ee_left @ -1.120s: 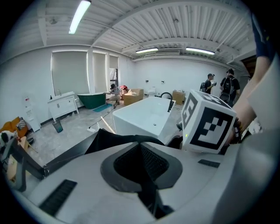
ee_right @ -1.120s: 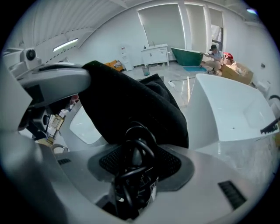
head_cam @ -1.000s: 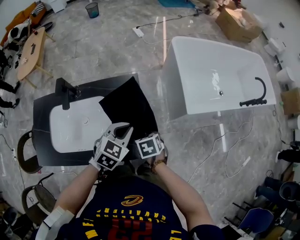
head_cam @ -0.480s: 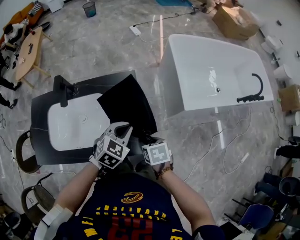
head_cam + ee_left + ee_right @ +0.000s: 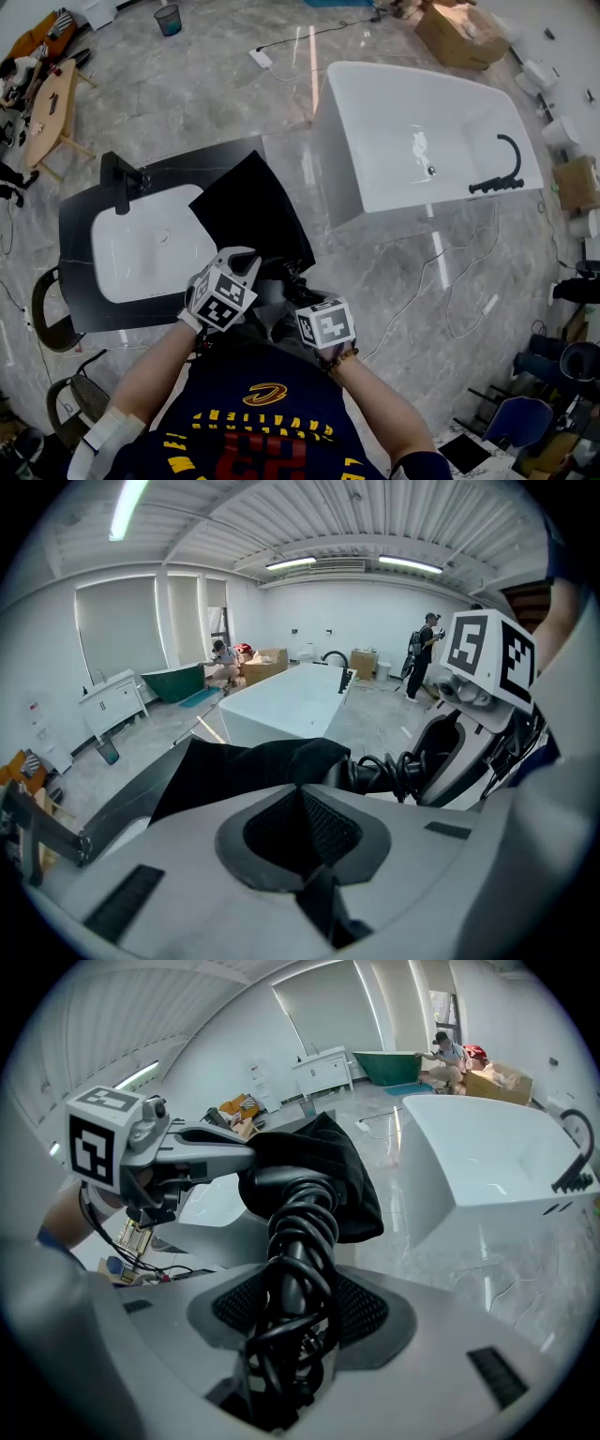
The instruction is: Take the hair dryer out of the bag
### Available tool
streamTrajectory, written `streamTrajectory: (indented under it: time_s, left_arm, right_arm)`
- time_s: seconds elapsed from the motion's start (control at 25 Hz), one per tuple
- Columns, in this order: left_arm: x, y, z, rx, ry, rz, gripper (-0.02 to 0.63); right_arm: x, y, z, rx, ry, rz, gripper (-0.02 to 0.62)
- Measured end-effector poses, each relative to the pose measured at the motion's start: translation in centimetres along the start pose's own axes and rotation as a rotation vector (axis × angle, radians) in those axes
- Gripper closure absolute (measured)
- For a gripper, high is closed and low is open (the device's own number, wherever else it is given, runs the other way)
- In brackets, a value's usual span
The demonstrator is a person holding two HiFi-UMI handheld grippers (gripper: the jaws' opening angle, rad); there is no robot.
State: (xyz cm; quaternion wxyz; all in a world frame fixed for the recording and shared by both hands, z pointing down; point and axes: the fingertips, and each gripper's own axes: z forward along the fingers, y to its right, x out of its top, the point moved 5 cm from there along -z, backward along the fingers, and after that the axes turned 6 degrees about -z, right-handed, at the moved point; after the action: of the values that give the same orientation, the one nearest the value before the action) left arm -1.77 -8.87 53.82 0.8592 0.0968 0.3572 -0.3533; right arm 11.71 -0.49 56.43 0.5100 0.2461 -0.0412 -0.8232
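A black cloth bag (image 5: 246, 208) lies on the black vanity top (image 5: 84, 314), partly over the sink. My left gripper (image 5: 249, 270) is shut on the bag's near edge; in its own view the left gripper's (image 5: 302, 803) jaws meet, with the bag (image 5: 253, 766) spreading out beyond them. My right gripper (image 5: 298, 289) is shut on the hair dryer's handle (image 5: 298, 1232), which has a black cord coiled around it. The hair dryer's head is still hidden inside the bag's mouth (image 5: 323, 1171). The left gripper's fingers (image 5: 225, 1152) hold the bag just left of that mouth.
A white bathtub (image 5: 422, 141) with a black tap (image 5: 497, 173) stands to the right. The vanity holds a white sink (image 5: 141, 248) and a black faucet (image 5: 117, 178). Chairs (image 5: 52, 314) stand at the left, cables (image 5: 450, 281) trail on the marble floor. People stand far back (image 5: 427, 653).
My right gripper has moved down and right in the head view, toward the person, drawing the corded handle further from the bag. The left gripper has dipped slightly, still shut on the bag.
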Motion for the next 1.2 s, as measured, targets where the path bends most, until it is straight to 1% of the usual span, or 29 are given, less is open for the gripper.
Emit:
streamTrajectory:
  time_s: [0.08, 0.16, 0.24, 0.32, 0.44, 0.56, 0.64, 0.8, 0.96, 1.2]
  left_arm:
    - [-0.3, 0.1, 0.3, -0.008, -0.006, -0.01, 0.592]
    - [-0.5, 0.2, 0.4, -0.012, -0.014, -0.004, 0.592]
    - [-0.7, 0.4, 0.4, -0.015, -0.015, 0.001, 0.591]
    - [-0.6, 0.5, 0.0, -0.008, -0.011, 0.002, 0.592]
    - [-0.7, 0.3, -1.4, 0.02, -0.015, 0.018, 0.592]
    - [-1.7, -0.3, -2.9, 0.043, -0.021, 0.018, 0.591]
    - [-2.7, -0.5, -3.4, 0.047, -0.025, 0.002, 0.592]
    - [-4.0, 0.0, -3.5, 0.03, -0.029, -0.014, 0.591]
    - [-5.1, 0.8, -2.7, -0.006, -0.041, -0.004, 0.591]
    - [-5.6, 1.8, -1.7, -0.067, -0.053, 0.037, 0.591]
  right_arm:
    - [-1.4, 0.4, 0.2, 0.002, 0.0, 0.01, 0.382]
    - [-2.3, 0.7, 0.6, 0.002, -0.001, 0.029, 0.382]
    - [-2.0, 0.4, 0.5, 0.001, -0.005, 0.047, 0.382]
    - [-1.2, 0.0, 0.9, 0.005, -0.001, 0.041, 0.382]
    - [0.1, -0.9, 1.6, 0.013, 0.003, 0.004, 0.382]
    - [0.7, -1.8, 1.9, 0.011, -0.003, -0.073, 0.382]
    - [0.2, -2.1, 2.0, 0.017, -0.013, -0.112, 0.382]
    - [-2.1, -2.4, 1.1, 0.031, -0.024, -0.133, 0.382]
    - [-4.6, -2.6, 0.0, 0.022, -0.032, -0.1, 0.382]
    - [-7.1, -3.6, -1.2, 0.001, 0.002, -0.002, 0.382]
